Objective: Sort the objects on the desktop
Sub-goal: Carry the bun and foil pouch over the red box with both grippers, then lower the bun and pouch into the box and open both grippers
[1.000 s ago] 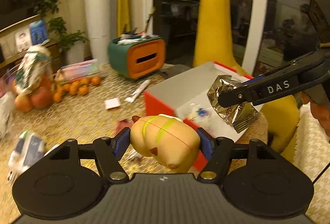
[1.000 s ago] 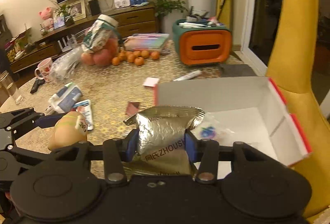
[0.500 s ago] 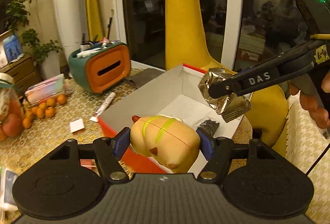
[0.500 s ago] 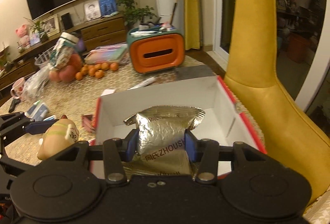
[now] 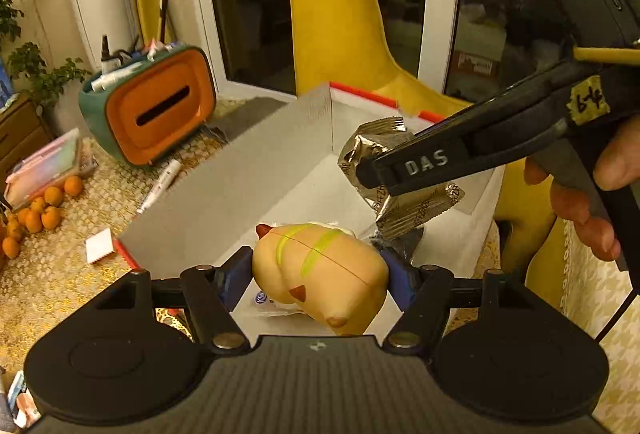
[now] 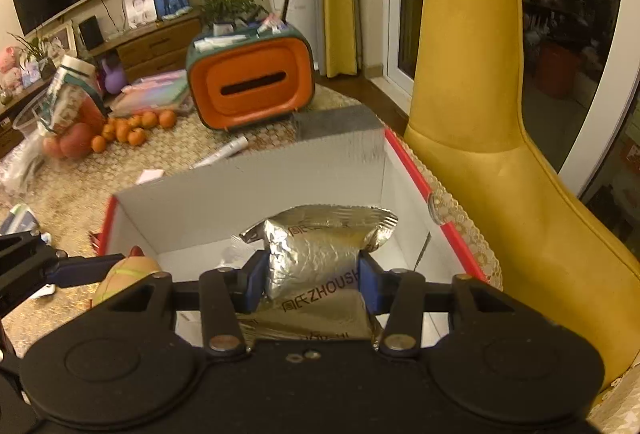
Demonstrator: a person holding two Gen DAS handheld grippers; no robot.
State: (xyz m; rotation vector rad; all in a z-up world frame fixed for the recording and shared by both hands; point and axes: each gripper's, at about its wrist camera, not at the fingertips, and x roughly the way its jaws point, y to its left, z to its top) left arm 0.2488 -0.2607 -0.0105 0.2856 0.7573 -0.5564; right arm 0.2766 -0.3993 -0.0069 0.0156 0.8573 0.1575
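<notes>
Left claw [image 5: 320, 274]: closed on toy [image 5: 320, 270], blue pads pressed against both its flanks. Toy tan, with yellow-green stripes and small brown nubs; held above box [image 5: 224, 202], over its near part. Right claw [image 6: 310, 280]: closed on packet [image 6: 316, 254], pads clamped on both sides of the crinkled silver foil. Packet held over box interior, toward far right corner in left wrist view, clear of the floor. Hand [image 5: 588, 194] visible on right claw's handle. Box: open-topped, grey-white inside, red outside; placed at desk [image 6: 80, 202] edge nearest yellow chair [image 6: 480, 114]. On box floor: small wrapped items, partly hidden under toy. Bin [image 6: 252, 82], orange front with slot, upright past box's far wall. Pen [image 5: 160, 186] flat between bin and box. Oranges [image 6: 132, 128] clustered toward desk's far left edge. White card [image 5: 100, 246] flat just beside box's left corner.
</notes>
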